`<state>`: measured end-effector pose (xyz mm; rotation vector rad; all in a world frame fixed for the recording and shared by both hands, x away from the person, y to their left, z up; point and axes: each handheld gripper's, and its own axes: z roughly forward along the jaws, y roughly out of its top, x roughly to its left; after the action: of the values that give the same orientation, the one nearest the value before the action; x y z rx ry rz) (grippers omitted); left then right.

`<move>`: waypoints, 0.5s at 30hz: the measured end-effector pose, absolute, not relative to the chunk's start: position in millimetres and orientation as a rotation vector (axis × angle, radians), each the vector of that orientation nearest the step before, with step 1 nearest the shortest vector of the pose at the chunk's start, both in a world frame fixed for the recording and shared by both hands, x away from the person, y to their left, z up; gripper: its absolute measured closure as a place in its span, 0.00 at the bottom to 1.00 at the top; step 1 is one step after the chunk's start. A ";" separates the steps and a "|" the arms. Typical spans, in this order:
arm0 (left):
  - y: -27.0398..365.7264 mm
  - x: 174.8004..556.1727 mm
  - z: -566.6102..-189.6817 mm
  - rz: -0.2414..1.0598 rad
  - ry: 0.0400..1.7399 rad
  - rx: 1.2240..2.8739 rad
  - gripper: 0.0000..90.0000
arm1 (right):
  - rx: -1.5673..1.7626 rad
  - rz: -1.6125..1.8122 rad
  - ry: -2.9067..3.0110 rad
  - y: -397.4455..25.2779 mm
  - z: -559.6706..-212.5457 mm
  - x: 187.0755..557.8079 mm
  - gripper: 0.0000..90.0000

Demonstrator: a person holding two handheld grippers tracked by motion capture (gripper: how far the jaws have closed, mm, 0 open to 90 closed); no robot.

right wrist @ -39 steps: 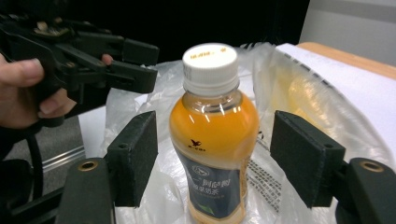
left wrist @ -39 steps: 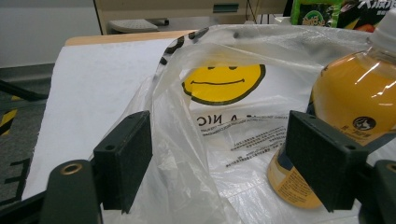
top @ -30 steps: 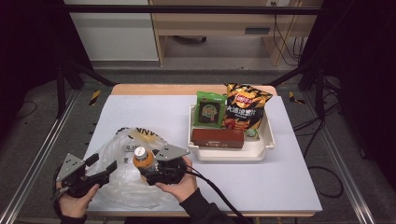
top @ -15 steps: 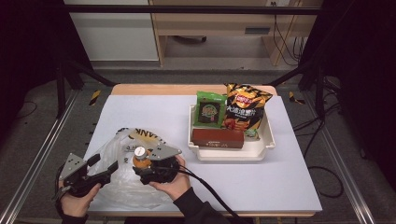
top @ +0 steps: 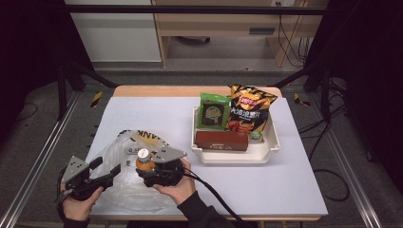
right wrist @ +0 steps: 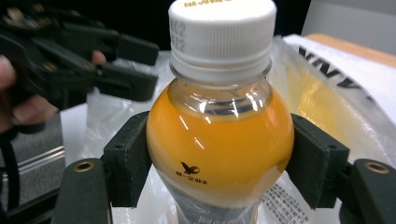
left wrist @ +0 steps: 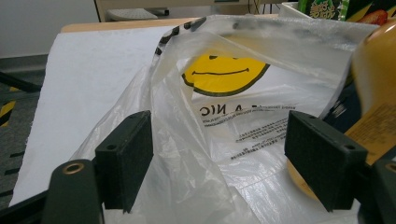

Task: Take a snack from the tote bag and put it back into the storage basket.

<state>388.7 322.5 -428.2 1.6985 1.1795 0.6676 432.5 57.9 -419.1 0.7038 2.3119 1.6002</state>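
Standing upright between your right gripper's [right wrist: 219,163] two black pads, the orange juice bottle [right wrist: 219,140] is pinched at its shoulder, one pad [right wrist: 128,158] pressed on each side, white cap [right wrist: 222,30] clear above them. From the high view, the bottle [top: 144,160] sits at the near-left part of the table [top: 294,180], over the mouth of a clear plastic bag [top: 119,190] printed with a yellow smiley face [left wrist: 224,74]. Your left gripper [left wrist: 217,158] has its jaws spread wide, with loose bag film lying between them; whether either pad touches the film cannot be told. The bottle's side shows at the right edge of the left gripper view, just beside that gripper's right pad [left wrist: 322,158]. Well apart, toward the far right, a white tray [top: 237,156] holds a green packet [top: 213,111], a crisp bag [top: 249,111] and a brown box [top: 222,140].
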 end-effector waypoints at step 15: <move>318.6 389.5 -430.4 0.663 1.174 1.719 0.26 | 0.643 1.712 2.220 47.3 -361.6 418.2 0.34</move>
<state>389.5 318.6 -430.4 1.7188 1.1740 0.6625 418.2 47.3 -361.6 0.6430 2.2202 1.7121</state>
